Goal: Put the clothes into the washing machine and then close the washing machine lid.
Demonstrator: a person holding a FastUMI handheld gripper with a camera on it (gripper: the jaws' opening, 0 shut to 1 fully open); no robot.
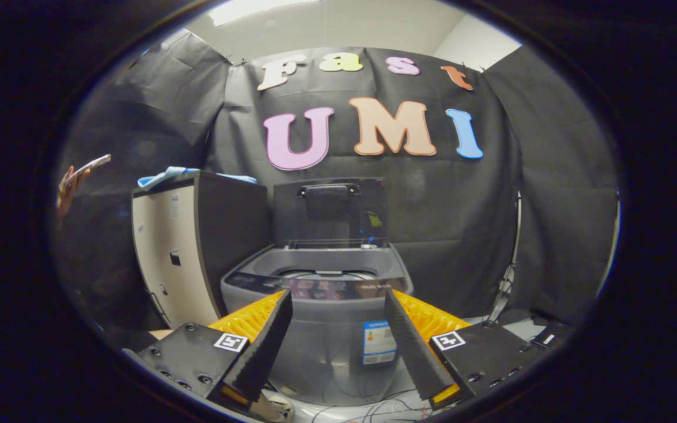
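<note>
A grey top-loading washing machine (pixel 321 329) stands straight ahead of the fingers, its dark lid (pixel 329 211) raised upright behind the round drum opening (pixel 324 274). A light blue cloth (pixel 165 176) lies on top of the cabinet to the machine's left. My gripper (pixel 337 299) is open, held in front of the machine's front panel, with nothing between its fingers.
A tall cabinet (pixel 177 252) with a pale front and dark side stands just left of the machine. A person's hand (pixel 71 188) holding a phone shows further left. Cables (pixel 374 408) lie on the floor below the machine. A stand leg (pixel 506 288) rises at the right.
</note>
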